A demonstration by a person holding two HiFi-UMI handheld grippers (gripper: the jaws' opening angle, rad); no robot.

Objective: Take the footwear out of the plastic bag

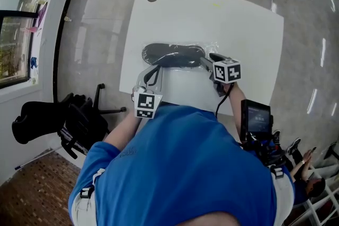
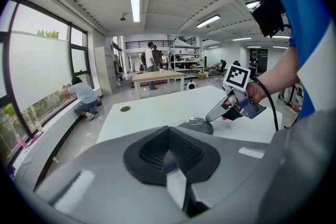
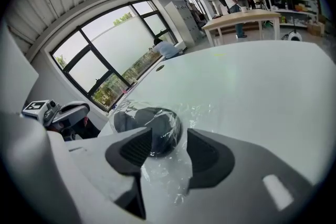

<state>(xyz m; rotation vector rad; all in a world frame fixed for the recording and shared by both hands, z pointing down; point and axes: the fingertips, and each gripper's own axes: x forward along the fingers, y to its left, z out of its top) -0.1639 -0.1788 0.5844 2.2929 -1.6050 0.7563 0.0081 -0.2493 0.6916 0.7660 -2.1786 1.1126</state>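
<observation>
With the black footwear (image 1: 172, 54) inside its plastic bag (image 3: 165, 173) toward 6 o'clock on the table (image 1: 212, 13), the right gripper (image 3: 169, 140), jaws wide astride the bag's slack at the shoe's 3 o'clock end, should pinch plastic only; the left gripper (image 2: 170, 153), jaws shut and empty, sits at 7 o'clock.

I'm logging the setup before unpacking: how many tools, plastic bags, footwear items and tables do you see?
Tools: 2, left tool and right tool
Plastic bag: 1
Black footwear: 1 dark shape visible
White table: 1
Total: 5
</observation>
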